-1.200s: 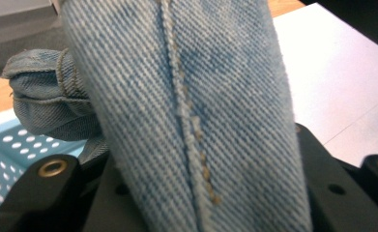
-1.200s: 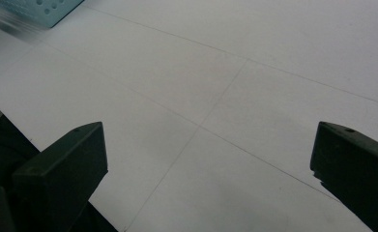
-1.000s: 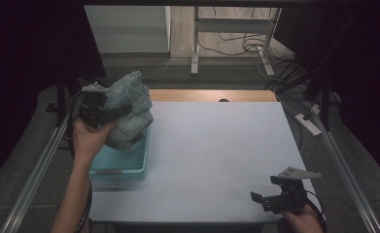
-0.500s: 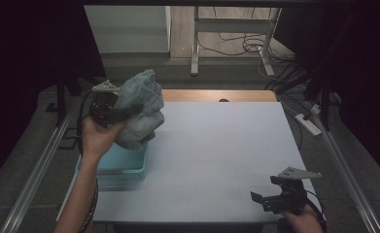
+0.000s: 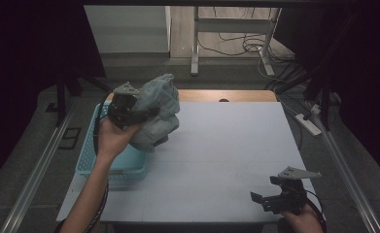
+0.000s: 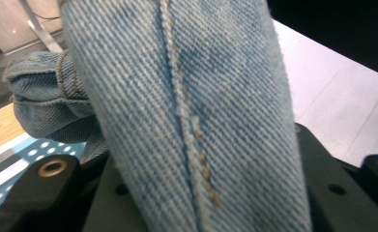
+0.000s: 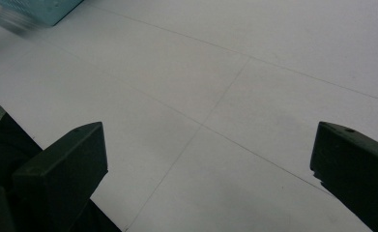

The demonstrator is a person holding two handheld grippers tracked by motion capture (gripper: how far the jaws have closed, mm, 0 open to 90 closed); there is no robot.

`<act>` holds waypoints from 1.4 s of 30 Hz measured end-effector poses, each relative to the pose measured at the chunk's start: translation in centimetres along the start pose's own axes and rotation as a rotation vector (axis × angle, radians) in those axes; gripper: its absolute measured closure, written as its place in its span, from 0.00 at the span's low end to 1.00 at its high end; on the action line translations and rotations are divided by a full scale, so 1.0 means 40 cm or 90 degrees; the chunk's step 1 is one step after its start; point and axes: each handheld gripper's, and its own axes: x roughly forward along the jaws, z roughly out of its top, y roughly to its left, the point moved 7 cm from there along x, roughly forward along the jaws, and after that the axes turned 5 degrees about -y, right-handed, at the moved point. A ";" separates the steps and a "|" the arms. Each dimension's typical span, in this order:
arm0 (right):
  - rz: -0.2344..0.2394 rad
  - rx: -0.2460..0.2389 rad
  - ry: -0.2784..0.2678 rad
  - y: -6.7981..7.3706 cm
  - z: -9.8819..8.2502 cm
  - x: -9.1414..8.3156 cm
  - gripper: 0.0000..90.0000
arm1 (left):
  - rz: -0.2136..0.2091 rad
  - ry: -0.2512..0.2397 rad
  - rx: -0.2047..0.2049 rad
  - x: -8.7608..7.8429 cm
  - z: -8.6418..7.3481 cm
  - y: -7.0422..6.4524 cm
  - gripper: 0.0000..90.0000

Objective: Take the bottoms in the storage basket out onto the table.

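Bundled denim garment [image 5: 156,111] pinched in left tool [image 5: 129,109], held above blue basket [image 5: 97,162]; right tool [image 5: 282,196] spread wide, low over white worktop [image 5: 226,150].

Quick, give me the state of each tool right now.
Left tool: closed on the denim garment, lifted beside the blue basket.
Right tool: open, holding nothing, low over the white table.

White table [image 5: 226,145], wooden far edge [image 5: 226,95], power strip [image 5: 309,124], floor cables [image 5: 236,43] beyond
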 end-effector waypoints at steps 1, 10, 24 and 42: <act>0.000 0.000 0.000 0.000 0.000 0.000 0.00 | 0.000 0.000 0.000 0.000 0.000 0.000 0.74; 0.002 -0.007 0.003 0.003 -0.001 0.001 0.00 | -0.043 0.010 0.022 0.068 0.007 -0.051 0.74; 0.004 -0.005 0.003 0.002 -0.001 0.000 0.00 | -0.083 0.024 0.033 0.135 -0.001 -0.099 0.74; 0.004 -0.005 0.004 0.001 -0.002 0.000 0.00 | -0.122 0.034 0.038 0.220 -0.029 -0.149 0.74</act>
